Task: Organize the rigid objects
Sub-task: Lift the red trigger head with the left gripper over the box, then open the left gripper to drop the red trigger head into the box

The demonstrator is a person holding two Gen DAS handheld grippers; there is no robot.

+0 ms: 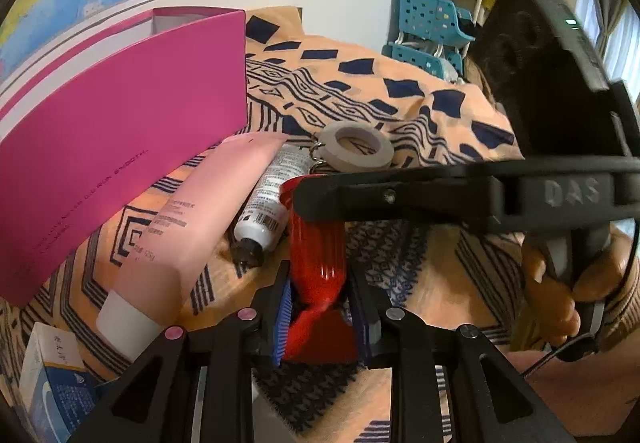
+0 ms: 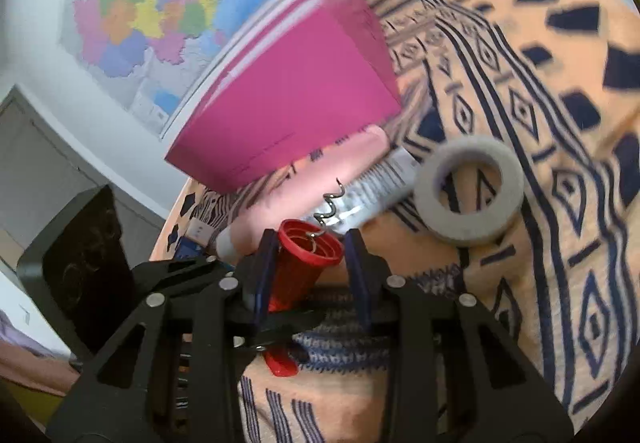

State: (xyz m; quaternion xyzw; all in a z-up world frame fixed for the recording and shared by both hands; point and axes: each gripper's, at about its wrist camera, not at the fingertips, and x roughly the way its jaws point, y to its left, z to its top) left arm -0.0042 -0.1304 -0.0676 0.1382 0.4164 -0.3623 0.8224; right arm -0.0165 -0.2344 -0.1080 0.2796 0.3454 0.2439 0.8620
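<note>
Currently both grippers on red corkscrew (image 1: 318, 263), lower centre: left gripper (image 1: 320, 307) fingers clamp it; right gripper (image 2: 310, 255) fingers flank barrel, grip uncertain. Pink box (image 1: 120, 147) upper left; tube (image 1: 192, 219), bottle (image 1: 272, 203), tape roll (image 1: 357, 147) unsorted on bedspread (image 1: 400, 103).

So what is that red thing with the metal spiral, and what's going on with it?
It looks like a red corkscrew: glossy ribbed plastic, flaring to a round open mouth where a silvery metal spiral pokes out. Both grippers have it between their fingers. The left gripper is at its narrow end and the right gripper at its mouth. It lies above the patterned orange blanket, near a pink tube and a tape roll.
</note>
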